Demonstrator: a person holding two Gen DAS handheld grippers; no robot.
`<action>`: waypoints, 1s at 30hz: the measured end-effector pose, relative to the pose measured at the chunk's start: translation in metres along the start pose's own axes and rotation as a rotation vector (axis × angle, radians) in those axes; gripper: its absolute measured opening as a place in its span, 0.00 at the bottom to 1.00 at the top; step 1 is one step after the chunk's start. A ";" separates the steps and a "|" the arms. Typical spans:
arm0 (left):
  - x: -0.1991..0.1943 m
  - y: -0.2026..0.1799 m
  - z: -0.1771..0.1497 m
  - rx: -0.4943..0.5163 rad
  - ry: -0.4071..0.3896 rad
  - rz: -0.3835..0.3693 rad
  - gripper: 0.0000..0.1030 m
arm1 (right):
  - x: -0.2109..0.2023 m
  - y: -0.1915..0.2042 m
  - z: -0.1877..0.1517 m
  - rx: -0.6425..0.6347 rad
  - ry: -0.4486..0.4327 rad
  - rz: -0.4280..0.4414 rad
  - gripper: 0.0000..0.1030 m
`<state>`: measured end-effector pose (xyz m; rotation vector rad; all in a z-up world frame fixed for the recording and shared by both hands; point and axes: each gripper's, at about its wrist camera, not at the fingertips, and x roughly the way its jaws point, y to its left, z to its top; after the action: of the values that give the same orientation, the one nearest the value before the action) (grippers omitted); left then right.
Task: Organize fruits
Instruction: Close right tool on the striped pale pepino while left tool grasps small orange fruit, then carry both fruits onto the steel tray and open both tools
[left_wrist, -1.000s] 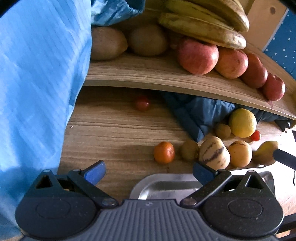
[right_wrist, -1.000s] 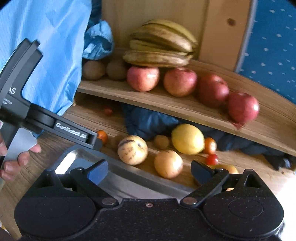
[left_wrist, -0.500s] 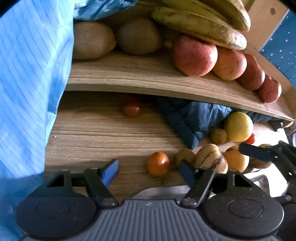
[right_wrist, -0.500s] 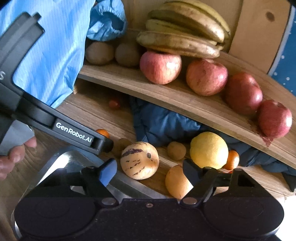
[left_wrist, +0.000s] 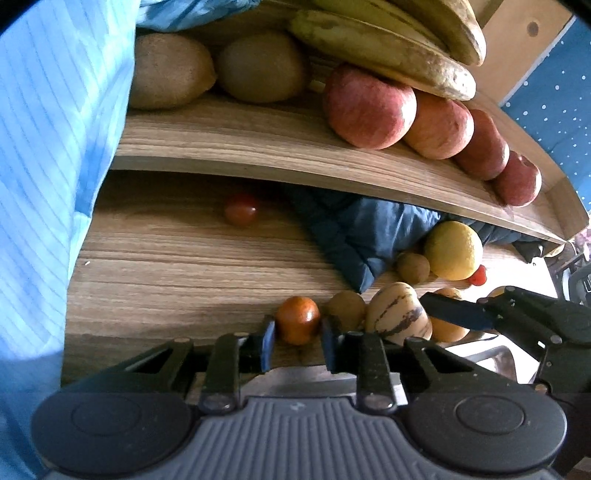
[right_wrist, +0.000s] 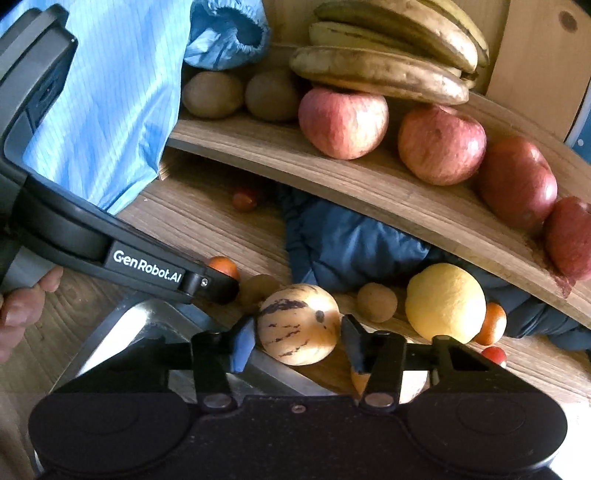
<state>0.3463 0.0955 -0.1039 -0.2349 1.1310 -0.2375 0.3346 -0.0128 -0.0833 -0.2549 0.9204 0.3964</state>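
Observation:
A small orange fruit (left_wrist: 297, 318) lies on the wooden tabletop (left_wrist: 177, 280). My left gripper (left_wrist: 297, 345) is shut on it, one pad against each side. In the right wrist view the same orange fruit (right_wrist: 223, 266) peeks out behind the left gripper's finger (right_wrist: 147, 264). Just to its right sits a cream melon with purple stripes (right_wrist: 299, 325). My right gripper (right_wrist: 297, 341) straddles the melon with its jaws closing. Its pads stand close to the melon's sides, with a thin gap showing on the left. The right gripper's blue finger (left_wrist: 456, 314) also shows beside the melon (left_wrist: 397, 315).
A curved wooden shelf (right_wrist: 388, 192) carries apples (right_wrist: 343, 122), bananas (right_wrist: 388, 55) and kiwis (right_wrist: 212, 94). Below it lie a lemon (right_wrist: 445, 301), a dark blue cloth (right_wrist: 340, 243), a cherry tomato (left_wrist: 241, 211) and small brown fruits. A metal tray (right_wrist: 147, 325) lies under the grippers. A light blue sleeve (left_wrist: 48, 166) fills the left.
Both pairs of jaws have narrowed from wide open. The left ones came in on the orange fruit. The right gripper moved forward and down until the striped melon sat between its fingers.

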 end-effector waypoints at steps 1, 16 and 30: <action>-0.001 0.001 -0.001 -0.002 -0.004 0.001 0.27 | 0.000 0.000 -0.001 0.000 -0.002 -0.001 0.50; -0.028 -0.011 -0.013 0.027 -0.047 -0.008 0.27 | -0.027 0.003 -0.011 0.042 -0.063 -0.012 0.49; -0.049 -0.024 -0.043 0.086 -0.013 -0.056 0.27 | -0.078 0.021 -0.045 0.030 -0.070 0.004 0.48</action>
<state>0.2862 0.0845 -0.0721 -0.1921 1.0994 -0.3332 0.2511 -0.0282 -0.0474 -0.2103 0.8575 0.3920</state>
